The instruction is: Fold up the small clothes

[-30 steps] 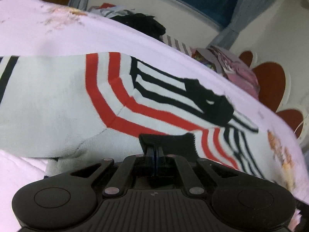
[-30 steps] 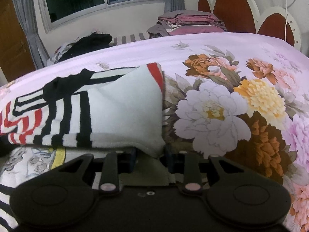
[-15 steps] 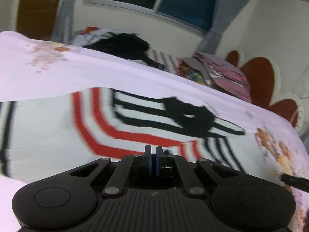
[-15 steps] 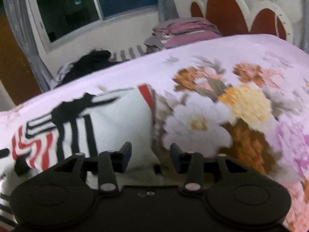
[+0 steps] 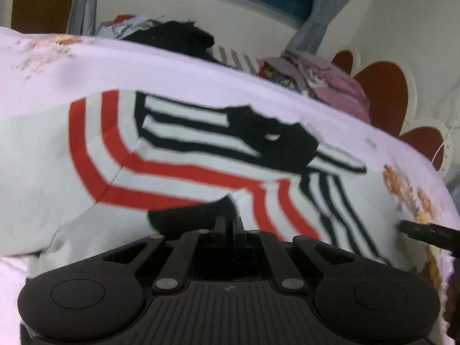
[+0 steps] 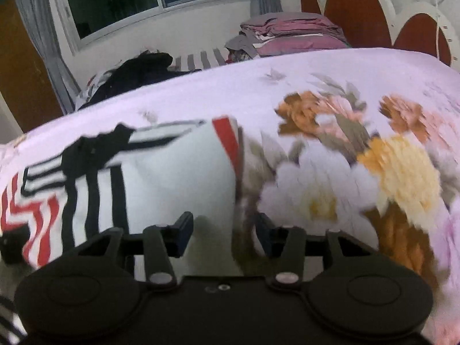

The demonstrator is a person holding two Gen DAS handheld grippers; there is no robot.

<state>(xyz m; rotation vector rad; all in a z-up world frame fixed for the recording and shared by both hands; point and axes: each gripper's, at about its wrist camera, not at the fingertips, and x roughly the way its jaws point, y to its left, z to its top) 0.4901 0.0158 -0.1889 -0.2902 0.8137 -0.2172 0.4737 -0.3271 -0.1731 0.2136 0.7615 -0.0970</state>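
Nearest you, your left gripper (image 5: 229, 224) is pinched together, fingers touching; blur hides whether it grips the shirt's (image 5: 178, 155) black patch. Your right gripper (image 6: 222, 230) is spread wide, holding nothing, over the shirt's (image 6: 161, 184) edge. The shirt lies flat on the floral bed (image 6: 330, 86). Beyond sit folded clothes (image 6: 290, 33).

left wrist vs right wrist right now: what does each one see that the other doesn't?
Left wrist only: the left gripper, fingers together, no cloth seen between them; long curved red bands across the striped garment; the tip of the other gripper poking in at the right edge.

Right wrist only: the right gripper, jaws apart over the garment's right edge; the big flower print on the bedsheet.

Both: the garment lying flat on the bed, the black clothes pile, the folded pink stack, window and headboard.
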